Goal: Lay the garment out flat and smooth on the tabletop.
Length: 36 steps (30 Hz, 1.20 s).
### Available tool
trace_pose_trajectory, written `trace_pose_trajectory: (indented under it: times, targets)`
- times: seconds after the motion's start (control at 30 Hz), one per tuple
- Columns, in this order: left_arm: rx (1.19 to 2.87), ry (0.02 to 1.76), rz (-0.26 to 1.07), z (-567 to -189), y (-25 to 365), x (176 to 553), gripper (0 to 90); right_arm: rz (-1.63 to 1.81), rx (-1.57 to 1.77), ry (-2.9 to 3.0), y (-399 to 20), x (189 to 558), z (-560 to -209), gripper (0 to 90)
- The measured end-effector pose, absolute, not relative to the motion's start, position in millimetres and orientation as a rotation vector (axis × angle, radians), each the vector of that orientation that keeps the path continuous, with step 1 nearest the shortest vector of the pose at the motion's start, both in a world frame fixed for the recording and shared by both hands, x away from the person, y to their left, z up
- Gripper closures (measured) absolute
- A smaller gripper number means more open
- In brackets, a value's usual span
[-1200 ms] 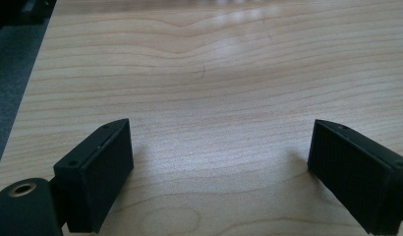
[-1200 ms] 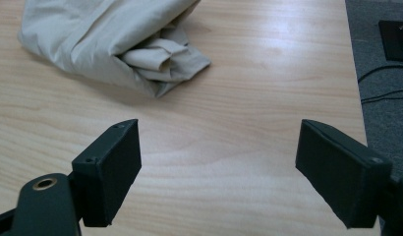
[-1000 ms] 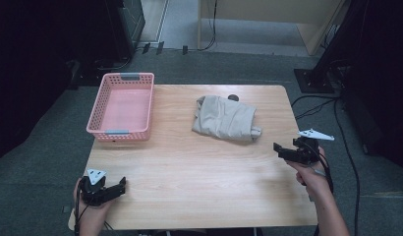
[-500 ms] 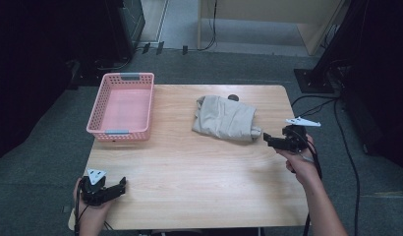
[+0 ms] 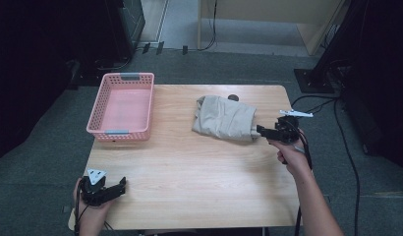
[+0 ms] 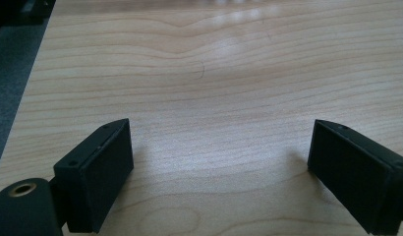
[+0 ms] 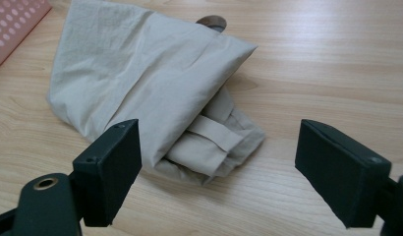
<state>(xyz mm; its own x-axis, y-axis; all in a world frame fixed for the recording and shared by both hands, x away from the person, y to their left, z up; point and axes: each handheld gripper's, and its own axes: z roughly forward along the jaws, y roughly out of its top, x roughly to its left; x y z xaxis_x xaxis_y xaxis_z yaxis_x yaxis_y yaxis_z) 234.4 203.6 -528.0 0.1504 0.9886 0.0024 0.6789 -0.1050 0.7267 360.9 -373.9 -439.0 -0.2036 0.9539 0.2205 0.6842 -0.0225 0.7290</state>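
Observation:
A folded beige garment [image 5: 224, 118] lies on the far right part of the wooden table [image 5: 189, 167]; the right gripper view shows it close up [image 7: 140, 83], with a folded band at its near corner. My right gripper [image 5: 261, 130] stands open just right of the garment's near right corner, jaws pointing at it, with the corner just ahead of the gap [image 7: 219, 174]. An empty pink basket [image 5: 122, 105] rests at the far left. Over the table's near left corner my left gripper [image 5: 122, 184] is open above bare wood [image 6: 219, 167].
A small dark round hole [image 5: 233, 97] sits in the tabletop behind the garment. Cables [image 5: 347, 147] run on the grey floor to the right of the table. A black stand base [image 5: 315, 81] is at the far right.
My right gripper has moved left and farther up the table, from near the right edge to the garment's corner. The left gripper has stayed put.

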Motion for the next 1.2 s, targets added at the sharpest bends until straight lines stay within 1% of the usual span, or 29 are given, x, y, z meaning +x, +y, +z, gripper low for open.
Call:
trace_pose_trajectory:
  times: [0.1, 0.13, 0.23, 0.3, 0.33, 0.37, 0.4, 0.43, 0.47, 0.5, 0.53, 0.6, 0.63, 0.67, 0.7, 0.83, 0.87, 0.9, 1.2]
  targets:
    - [1.851, 1.588, 0.687, -528, 204, 234, 10.3, 1.076, 1.730, 1.919, -366, 366, -444, 18.5]
    - [1.851, 1.588, 0.687, -528, 204, 234, 10.3, 1.074, 1.733, 1.923, -363, 368, -446, 21.9]
    - [1.851, 1.587, 0.686, -528, 203, 234, 10.3, 1.067, 1.750, 1.931, -355, 374, -452, 24.3]
    - [1.851, 1.587, 0.686, -528, 203, 234, 10.3, 1.075, 1.750, 1.942, -350, 377, -456, 27.4]
    - [1.851, 1.587, 0.686, -528, 203, 234, 10.3, 1.076, 1.756, 1.948, -345, 379, -459, 33.8]
    - [1.852, 1.586, 0.685, -528, 203, 234, 10.4, 1.079, 1.757, 1.946, -343, 380, -460, 36.8]
    - [1.852, 1.586, 0.685, -528, 203, 234, 10.3, 1.079, 1.757, 1.946, -343, 380, -460, 36.8]
    - [1.852, 1.585, 0.686, -528, 203, 234, 10.3, 1.087, 1.760, 1.947, -340, 381, -462, 39.2]
    - [1.852, 1.584, 0.685, -528, 203, 234, 10.3, 1.093, 1.752, 1.965, -337, 383, -465, 48.8]
    - [1.852, 1.584, 0.685, -528, 203, 234, 10.3, 1.093, 1.752, 1.965, -337, 383, -465, 48.8]
    - [1.854, 1.584, 0.685, -528, 203, 234, 10.3, 1.102, 1.744, 1.982, -333, 383, -468, 54.9]
    - [1.854, 1.583, 0.684, -528, 203, 234, 10.3, 1.095, 1.739, 2.003, -330, 382, -471, 62.5]
    - [1.855, 1.582, 0.685, -528, 203, 234, 10.3, 1.080, 1.723, 2.013, -328, 381, -473, 64.7]
    - [1.856, 1.581, 0.685, -528, 203, 234, 10.3, 1.080, 1.723, 2.013, -328, 381, -473, 64.7]
    - [1.856, 1.581, 0.684, -528, 203, 234, 10.3, 1.041, 1.702, 2.028, -324, 379, -476, 72.2]
    - [1.856, 1.581, 0.684, -528, 203, 234, 10.3, 1.029, 1.686, 2.037, -323, 374, -483, 83.0]
    - [1.856, 1.581, 0.684, -528, 203, 234, 10.3, 1.029, 1.686, 2.037, -323, 374, -483, 83.0]
    - [1.856, 1.581, 0.685, -528, 203, 234, 10.3, 1.024, 1.673, 2.048, -324, 372, -487, 85.3]
    - [1.859, 1.574, 0.680, -528, 203, 234, 10.3, 0.914, 1.635, 2.100, -326, 364, -508, 86.1]
